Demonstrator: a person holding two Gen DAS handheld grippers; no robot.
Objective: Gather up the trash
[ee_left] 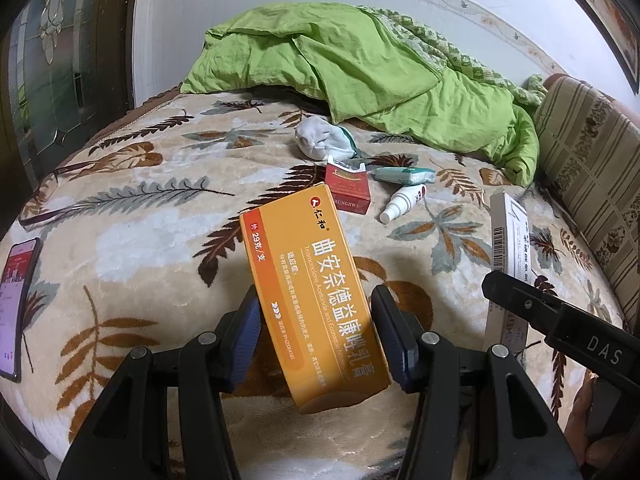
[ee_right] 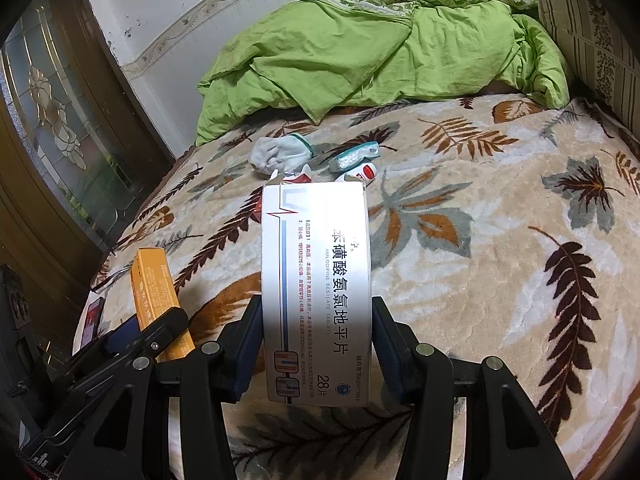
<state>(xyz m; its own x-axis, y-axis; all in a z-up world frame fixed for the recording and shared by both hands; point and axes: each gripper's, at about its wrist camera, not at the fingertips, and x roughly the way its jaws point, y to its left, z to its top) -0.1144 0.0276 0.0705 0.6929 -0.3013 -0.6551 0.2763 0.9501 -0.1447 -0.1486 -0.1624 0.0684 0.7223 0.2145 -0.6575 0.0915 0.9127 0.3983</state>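
Note:
My left gripper (ee_left: 316,316) is shut on an orange medicine box (ee_left: 312,292) and holds it above the bed. My right gripper (ee_right: 318,320) is shut on a white medicine box (ee_right: 316,280), also above the bed. Each box shows in the other view: the white box (ee_left: 510,236) at the right, the orange box (ee_right: 154,296) at the left. Further back on the blanket lie a red cigarette pack (ee_left: 347,190), a white spray bottle (ee_left: 402,198), a tissue pack (ee_left: 404,175) and a balled white glove (ee_left: 322,142).
The bed has a leaf-patterned blanket (ee_right: 480,240). A green quilt (ee_left: 360,68) is bunched at the far end. A phone (ee_left: 16,304) and glasses (ee_left: 52,196) lie at the left edge. A striped cushion (ee_left: 592,168) stands at the right. A glazed door (ee_right: 60,120) is at the left.

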